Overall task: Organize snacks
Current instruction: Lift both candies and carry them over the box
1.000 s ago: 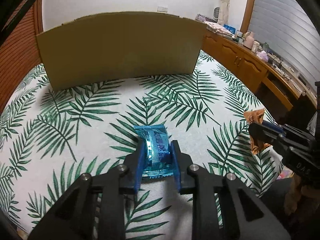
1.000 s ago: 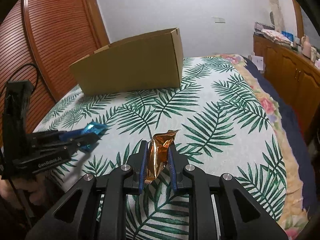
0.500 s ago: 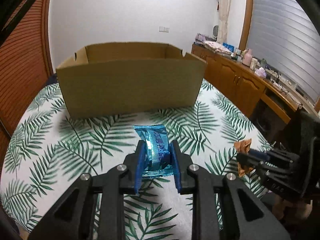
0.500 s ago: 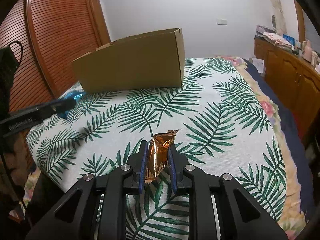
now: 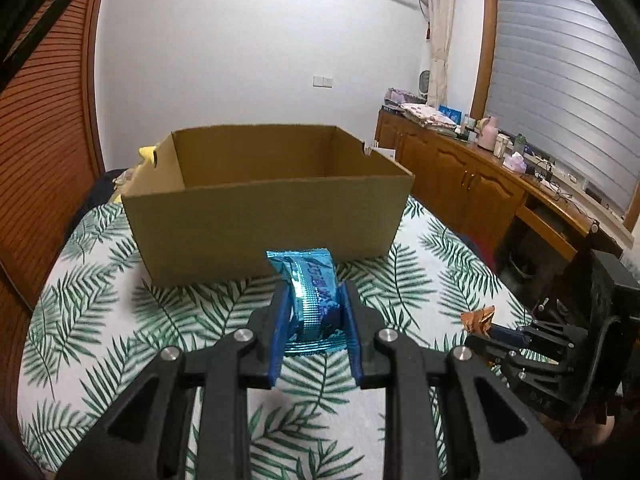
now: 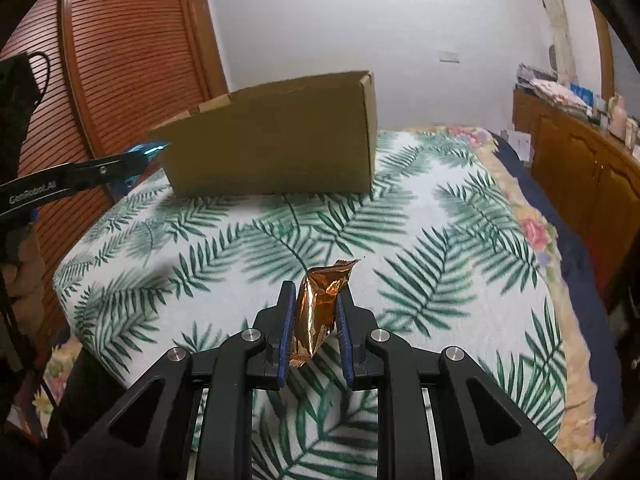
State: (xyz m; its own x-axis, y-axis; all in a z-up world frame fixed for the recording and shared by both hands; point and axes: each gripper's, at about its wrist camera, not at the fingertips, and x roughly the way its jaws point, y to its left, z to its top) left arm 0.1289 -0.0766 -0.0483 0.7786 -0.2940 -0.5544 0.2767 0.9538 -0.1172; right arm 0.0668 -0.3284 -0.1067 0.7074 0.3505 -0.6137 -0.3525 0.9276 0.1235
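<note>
Left wrist view, left to right: a slatted wooden door (image 5: pixel 44 152) filled the 9 o'clock edge; a palm-leaf bedspread (image 5: pixel 100 320) covered the bed; an open cardboard box (image 5: pixel 264 216) stood on it at 12 o'clock from the left gripper (image 5: pixel 314 308), its near wall facing the camera and its inside showing bare cardboard. The left gripper's blue pads were pinched on a blue snack packet (image 5: pixel 312 300), held upright between them, its top edge projecting beyond the fingertips and overlapping the box's near wall in the view, above the bedspread and not inside the box. At 3 o'clock, lower, sat the right gripper (image 5: pixel 486 330), closed on an orange snack packet (image 5: pixel 478 318) whose crimped end stuck out toward the left. A wooden cabinet (image 5: pixel 460 176) with clutter on top ran along the far right, under a blind. Right wrist view, left to right: the left gripper (image 6: pixel 138 160) entered from 9 o'clock, the blue snack packet (image 6: pixel 150 148) at its tip just beside the box's (image 6: pixel 272 148) near left corner; whether it touched the cardboard could not be told. At centre bottom the right gripper (image 6: pixel 316 312) clamped the orange snack packet (image 6: pixel 320 312) upright, tip pointing to 12 o'clock, above the bedspread (image 6: pixel 440 240) and well apart from the box.
</note>
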